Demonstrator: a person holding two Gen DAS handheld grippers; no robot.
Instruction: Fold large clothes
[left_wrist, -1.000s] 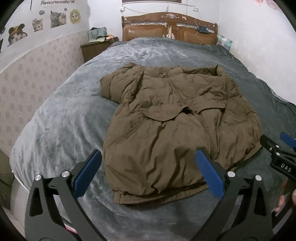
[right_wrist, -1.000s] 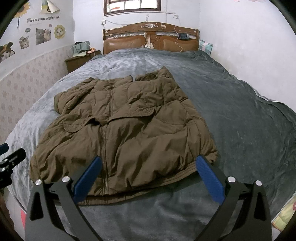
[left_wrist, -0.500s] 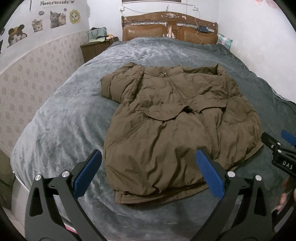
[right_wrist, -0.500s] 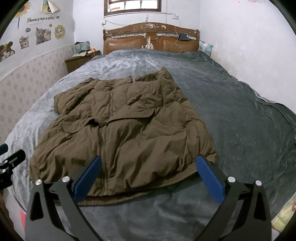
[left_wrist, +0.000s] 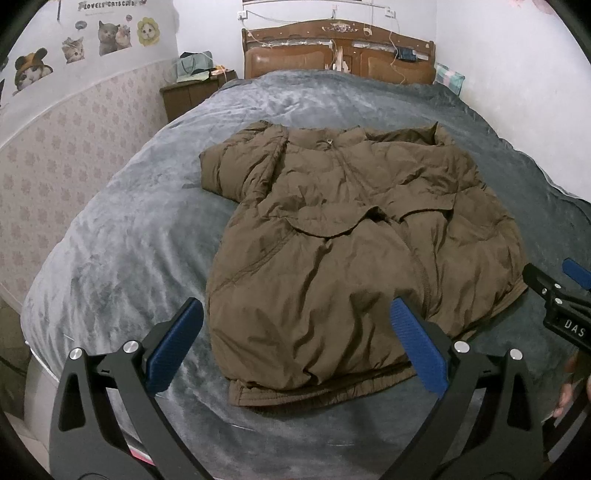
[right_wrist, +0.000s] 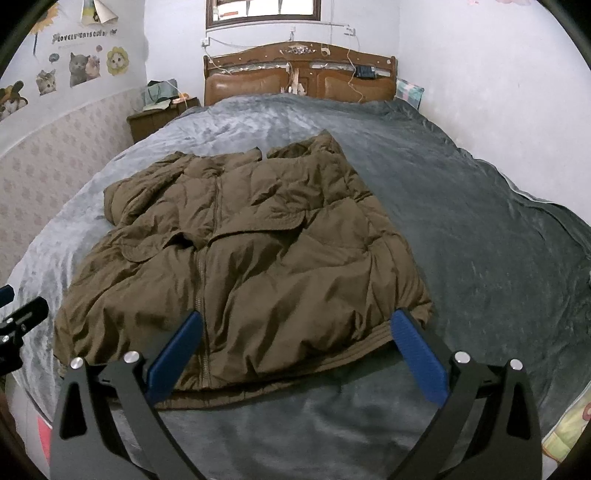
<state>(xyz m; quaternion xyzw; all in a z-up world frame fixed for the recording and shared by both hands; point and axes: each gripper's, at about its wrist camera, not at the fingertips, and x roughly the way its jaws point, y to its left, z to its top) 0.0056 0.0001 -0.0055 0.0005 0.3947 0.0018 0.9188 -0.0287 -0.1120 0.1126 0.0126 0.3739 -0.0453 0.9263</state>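
Note:
A brown puffer jacket (left_wrist: 351, 251) lies front up on the grey bed cover (left_wrist: 122, 236), zipper closed, its sleeves folded in over the chest, its hem toward me. The same jacket (right_wrist: 251, 266) fills the middle of the right wrist view. My left gripper (left_wrist: 295, 332) hovers open over the hem's left half, with nothing between its blue pads. Over the hem's right half my right gripper (right_wrist: 295, 339) is also open and empty. The right gripper's tip (left_wrist: 554, 291) shows at the right edge of the left wrist view.
A wooden headboard (left_wrist: 340, 55) with cables stands at the far end of the bed. A nightstand (left_wrist: 192, 92) with bags sits at the far left by the papered wall. A pillow (right_wrist: 408, 92) leans at the far right corner. Grey cover (right_wrist: 480, 221) spreads right of the jacket.
Both grippers have drifted slightly nearer to the jacket's hem. The jacket has not moved and both grippers stay open.

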